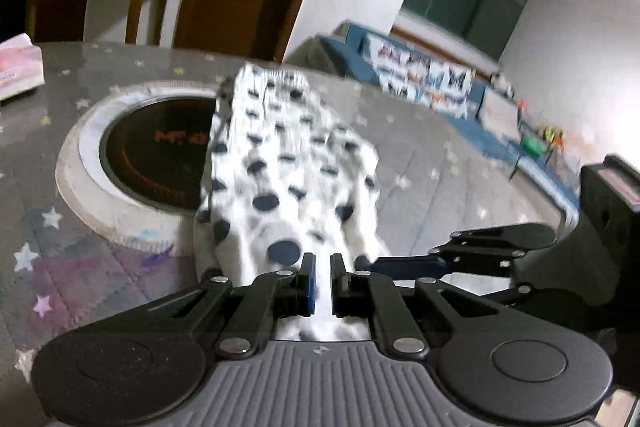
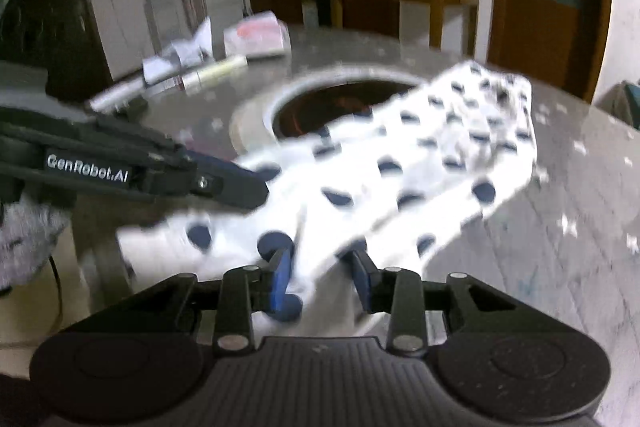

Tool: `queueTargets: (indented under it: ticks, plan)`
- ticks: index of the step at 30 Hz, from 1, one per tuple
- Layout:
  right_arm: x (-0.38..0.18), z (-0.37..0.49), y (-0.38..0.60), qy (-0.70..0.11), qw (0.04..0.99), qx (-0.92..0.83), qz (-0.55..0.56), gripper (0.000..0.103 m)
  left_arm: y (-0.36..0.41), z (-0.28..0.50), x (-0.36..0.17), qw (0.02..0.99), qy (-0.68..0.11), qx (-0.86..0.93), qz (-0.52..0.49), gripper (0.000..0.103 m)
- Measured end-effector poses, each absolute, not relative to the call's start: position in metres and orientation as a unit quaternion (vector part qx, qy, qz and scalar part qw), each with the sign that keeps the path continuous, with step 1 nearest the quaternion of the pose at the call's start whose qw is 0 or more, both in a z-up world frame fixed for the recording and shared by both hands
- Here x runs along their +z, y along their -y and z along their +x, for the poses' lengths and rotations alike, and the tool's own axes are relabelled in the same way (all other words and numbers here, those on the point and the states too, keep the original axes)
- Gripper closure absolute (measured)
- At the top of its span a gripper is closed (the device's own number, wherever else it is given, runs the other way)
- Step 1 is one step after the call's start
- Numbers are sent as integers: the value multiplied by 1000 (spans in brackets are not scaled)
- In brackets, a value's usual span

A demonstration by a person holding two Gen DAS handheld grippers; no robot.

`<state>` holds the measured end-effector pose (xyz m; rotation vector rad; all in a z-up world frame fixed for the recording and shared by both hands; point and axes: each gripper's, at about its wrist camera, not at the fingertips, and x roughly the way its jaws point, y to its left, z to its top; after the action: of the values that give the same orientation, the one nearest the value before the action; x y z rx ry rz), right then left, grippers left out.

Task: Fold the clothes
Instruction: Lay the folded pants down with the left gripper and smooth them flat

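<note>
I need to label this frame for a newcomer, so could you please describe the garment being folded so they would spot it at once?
Start at the grey star-patterned tabletop and find the round white-rimmed cooker set into it. Draped partly over that ring's edge lies the garment, its near end pinched in the left gripper. It is the only white fabric with dark navy polka dots.

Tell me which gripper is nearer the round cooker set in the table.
Left. The left gripper, shut on the spotted cloth, sits just beside the cooker. The right gripper is on the cloth's far side from it.
</note>
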<state>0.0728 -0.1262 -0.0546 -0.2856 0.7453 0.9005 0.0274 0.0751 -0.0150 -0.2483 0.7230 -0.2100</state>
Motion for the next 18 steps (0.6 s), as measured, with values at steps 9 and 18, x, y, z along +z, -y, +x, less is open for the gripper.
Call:
queueTargets:
  ticks: [9,18]
  plan:
    - [-32,104,140,-337,839,408,-126,69,-84,26,-17,915,-372,-98,-121,95]
    - [-39,193,146,-344,873,340,-59,69,-84,46,-24,909,-386,-98,-121,95]
